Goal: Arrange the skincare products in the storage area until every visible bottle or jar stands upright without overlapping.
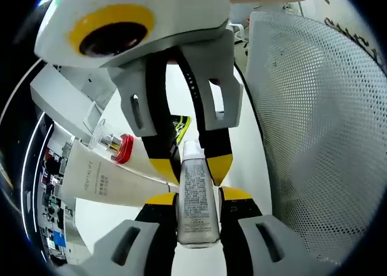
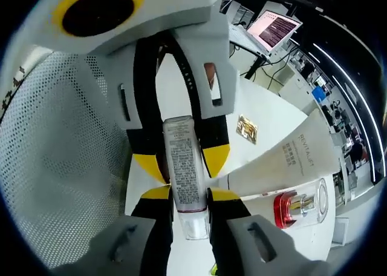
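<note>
A slim clear bottle with a printed label [image 1: 196, 197] lies level above the white table, held from both ends. My left gripper [image 1: 198, 197] is shut on its base half. My right gripper [image 1: 191, 167] comes in from the opposite side and is shut on the neck just under the clear cap [image 1: 192, 147]. In the right gripper view the same bottle [image 2: 184, 167] runs along my right gripper [image 2: 190, 194], cap end nearest the camera, with the left gripper [image 2: 181, 158] clamped on its far end.
A white mesh basket [image 1: 314, 137] [image 2: 60, 155] stands close beside the bottle. A white tube [image 1: 109, 185] [image 2: 290, 161] and a red-capped perfume bottle [image 1: 118, 146] [image 2: 296, 208] lie flat on the table [image 2: 278, 112]. A gold sachet [image 2: 246, 129] and a green-black sachet [image 1: 180, 126] lie nearby.
</note>
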`<state>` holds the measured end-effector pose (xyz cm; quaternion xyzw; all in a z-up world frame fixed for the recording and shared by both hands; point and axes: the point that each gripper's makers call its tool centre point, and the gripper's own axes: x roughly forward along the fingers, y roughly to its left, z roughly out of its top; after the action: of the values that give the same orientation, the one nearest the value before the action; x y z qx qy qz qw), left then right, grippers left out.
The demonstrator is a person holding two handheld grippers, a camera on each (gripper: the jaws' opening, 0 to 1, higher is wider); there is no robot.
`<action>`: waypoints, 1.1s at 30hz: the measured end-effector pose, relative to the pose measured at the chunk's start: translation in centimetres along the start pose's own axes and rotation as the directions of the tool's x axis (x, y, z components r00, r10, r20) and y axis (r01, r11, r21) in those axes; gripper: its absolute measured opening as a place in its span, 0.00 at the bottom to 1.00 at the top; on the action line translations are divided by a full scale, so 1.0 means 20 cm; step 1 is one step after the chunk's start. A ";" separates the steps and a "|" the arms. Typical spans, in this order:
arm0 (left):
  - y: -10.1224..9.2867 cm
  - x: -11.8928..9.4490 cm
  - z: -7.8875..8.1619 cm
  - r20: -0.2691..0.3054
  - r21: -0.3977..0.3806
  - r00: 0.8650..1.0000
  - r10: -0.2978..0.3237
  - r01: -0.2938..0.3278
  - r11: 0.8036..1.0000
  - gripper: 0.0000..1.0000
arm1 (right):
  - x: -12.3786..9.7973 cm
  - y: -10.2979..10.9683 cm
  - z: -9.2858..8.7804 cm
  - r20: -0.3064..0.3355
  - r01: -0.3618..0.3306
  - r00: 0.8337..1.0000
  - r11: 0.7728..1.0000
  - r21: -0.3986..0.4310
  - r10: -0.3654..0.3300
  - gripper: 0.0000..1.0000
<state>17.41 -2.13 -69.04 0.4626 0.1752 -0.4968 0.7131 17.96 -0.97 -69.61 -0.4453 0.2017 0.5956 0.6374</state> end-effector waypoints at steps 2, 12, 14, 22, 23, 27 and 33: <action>-0.01 -0.01 0.00 -0.001 0.011 1.000 -0.008 0.008 1.000 0.22 | 0.00 0.00 -0.02 -0.013 0.002 1.000 1.000 0.008 -0.002 0.22; 0.11 -0.04 -0.10 -0.024 0.010 0.998 0.054 -0.054 0.998 0.01 | 0.02 0.00 -0.13 -0.039 -0.014 0.999 0.998 0.067 0.017 0.22; 0.09 -0.03 -0.15 -0.028 -0.078 0.999 0.022 -0.024 0.997 0.01 | 0.03 0.01 -0.15 -0.044 -0.020 0.999 0.996 0.082 0.023 0.22; 0.16 -0.04 -0.30 -0.087 -0.132 0.996 0.025 -0.037 0.991 0.02 | 0.02 0.02 -0.17 -0.037 -0.021 0.999 0.990 0.142 0.026 0.24; 0.17 -0.05 -0.32 -0.091 -0.132 0.996 0.023 -0.035 0.991 0.02 | 0.01 0.01 -0.17 -0.037 -0.018 0.999 0.989 0.145 0.024 0.24; 0.21 -0.05 -0.37 -0.102 -0.088 0.995 0.022 -0.031 0.996 0.11 | 0.00 0.01 -0.16 -0.032 -0.007 0.999 0.985 0.172 0.013 0.26; 0.27 -0.02 -0.50 -0.180 0.060 0.983 0.041 -0.030 0.998 0.25 | 0.00 0.03 -0.15 -0.030 -0.011 0.999 0.985 0.174 0.016 0.26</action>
<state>24.04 6.84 -71.29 0.5289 0.2169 -0.4446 0.6896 18.17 -3.45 -71.44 -0.3960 0.2660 0.5729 0.6665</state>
